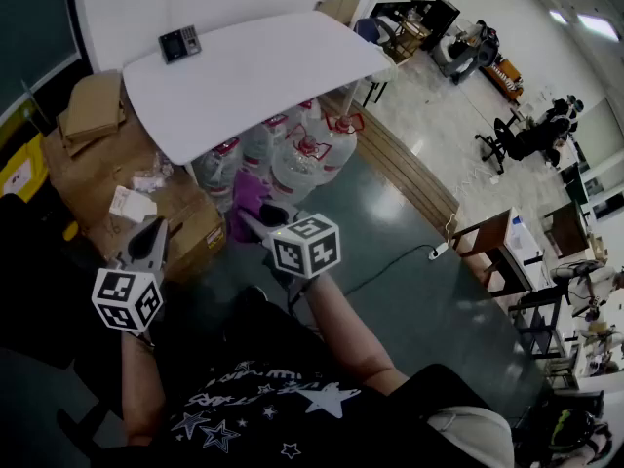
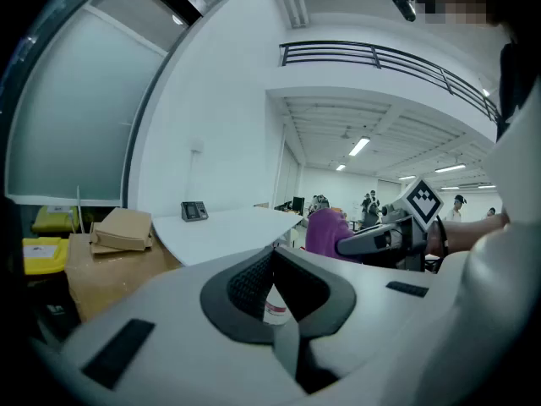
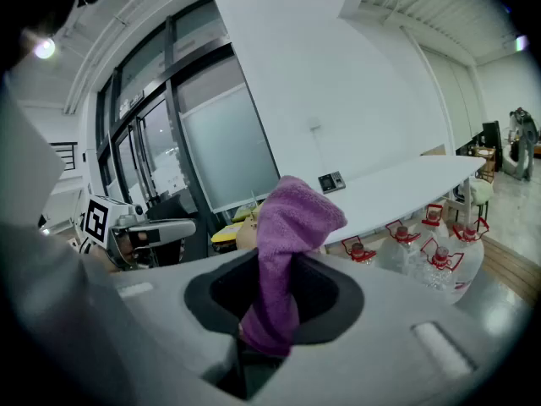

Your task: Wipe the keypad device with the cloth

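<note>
The dark keypad device (image 1: 180,43) lies at the far left corner of the white table (image 1: 273,76), well ahead of both grippers; it also shows small in the left gripper view (image 2: 194,211) and the right gripper view (image 3: 331,182). My right gripper (image 1: 263,224) (image 3: 272,265) is shut on a purple cloth (image 3: 287,227) (image 1: 248,201), which sticks up out of the jaws. My left gripper (image 1: 152,237) (image 2: 272,265) is shut with nothing in it, to the left of the right one. Both are held low, short of the table's near edge.
Several large water bottles (image 1: 304,152) stand under the table's near edge. Cardboard boxes (image 1: 93,105) are stacked to the left. A white power strip with its cable (image 1: 438,251) lies on the green floor to the right, with chairs and desks beyond it.
</note>
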`<act>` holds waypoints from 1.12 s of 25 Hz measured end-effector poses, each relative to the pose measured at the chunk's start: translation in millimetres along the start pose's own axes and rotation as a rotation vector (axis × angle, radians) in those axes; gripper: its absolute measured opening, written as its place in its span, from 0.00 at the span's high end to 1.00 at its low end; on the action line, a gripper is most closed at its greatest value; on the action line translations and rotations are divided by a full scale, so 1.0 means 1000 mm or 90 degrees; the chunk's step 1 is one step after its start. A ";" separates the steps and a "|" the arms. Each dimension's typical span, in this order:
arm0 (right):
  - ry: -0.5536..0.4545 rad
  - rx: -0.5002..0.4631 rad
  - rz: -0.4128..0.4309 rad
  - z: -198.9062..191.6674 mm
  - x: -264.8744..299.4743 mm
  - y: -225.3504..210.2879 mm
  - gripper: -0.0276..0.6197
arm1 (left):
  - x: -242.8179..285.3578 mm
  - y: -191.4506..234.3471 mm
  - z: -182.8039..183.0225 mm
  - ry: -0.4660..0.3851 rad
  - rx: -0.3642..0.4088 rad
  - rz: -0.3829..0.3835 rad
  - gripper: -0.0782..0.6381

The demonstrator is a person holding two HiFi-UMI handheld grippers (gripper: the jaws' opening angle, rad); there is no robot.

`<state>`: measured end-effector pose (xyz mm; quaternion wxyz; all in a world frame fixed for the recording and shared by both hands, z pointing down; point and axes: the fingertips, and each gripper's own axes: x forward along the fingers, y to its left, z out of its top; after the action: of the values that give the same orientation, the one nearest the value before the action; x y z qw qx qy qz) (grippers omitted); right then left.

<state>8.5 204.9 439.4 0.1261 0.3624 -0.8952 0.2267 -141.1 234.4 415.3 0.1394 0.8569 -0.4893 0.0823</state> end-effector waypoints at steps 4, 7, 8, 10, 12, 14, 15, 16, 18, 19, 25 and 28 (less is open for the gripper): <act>0.003 -0.001 0.000 0.000 0.001 0.000 0.81 | 0.002 -0.003 -0.001 0.004 0.000 -0.003 0.88; 0.007 -0.003 -0.004 -0.002 0.003 0.001 0.81 | 0.001 -0.003 -0.001 0.004 -0.002 -0.004 0.88; 0.008 -0.004 -0.004 -0.002 0.004 0.001 0.81 | 0.000 -0.003 -0.001 0.003 -0.003 -0.004 0.88; 0.010 -0.005 -0.004 -0.003 0.004 0.002 0.81 | 0.000 -0.002 -0.002 0.004 -0.003 -0.004 0.88; 0.011 -0.005 -0.004 -0.003 0.004 0.003 0.81 | -0.001 -0.002 -0.003 0.007 -0.005 -0.004 0.88; 0.014 -0.005 -0.005 -0.004 0.004 0.004 0.81 | -0.001 -0.002 -0.004 0.011 -0.011 -0.005 0.88; 0.015 -0.004 -0.006 -0.005 0.004 0.005 0.81 | -0.001 -0.003 -0.006 0.012 -0.014 -0.007 0.88; 0.016 -0.004 -0.007 -0.006 0.004 0.006 0.81 | -0.001 -0.003 -0.008 0.014 -0.017 -0.011 0.88; 0.015 -0.004 -0.010 -0.008 0.004 0.008 0.81 | -0.001 -0.007 -0.011 0.017 -0.020 -0.020 0.88; 0.011 -0.005 -0.012 -0.008 0.004 0.010 0.81 | -0.002 -0.009 -0.013 0.019 -0.021 -0.024 0.88; -0.001 -0.012 -0.042 -0.005 -0.008 0.002 0.81 | -0.002 -0.009 -0.011 0.020 -0.030 -0.032 0.88; -0.008 -0.017 -0.048 -0.002 -0.016 -0.002 0.81 | 0.005 -0.010 -0.008 0.014 -0.032 -0.039 0.88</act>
<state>20.9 214.1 435.2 0.1340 0.3958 -0.8845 0.2074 -130.1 238.4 423.0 0.1687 0.8668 -0.4632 0.0754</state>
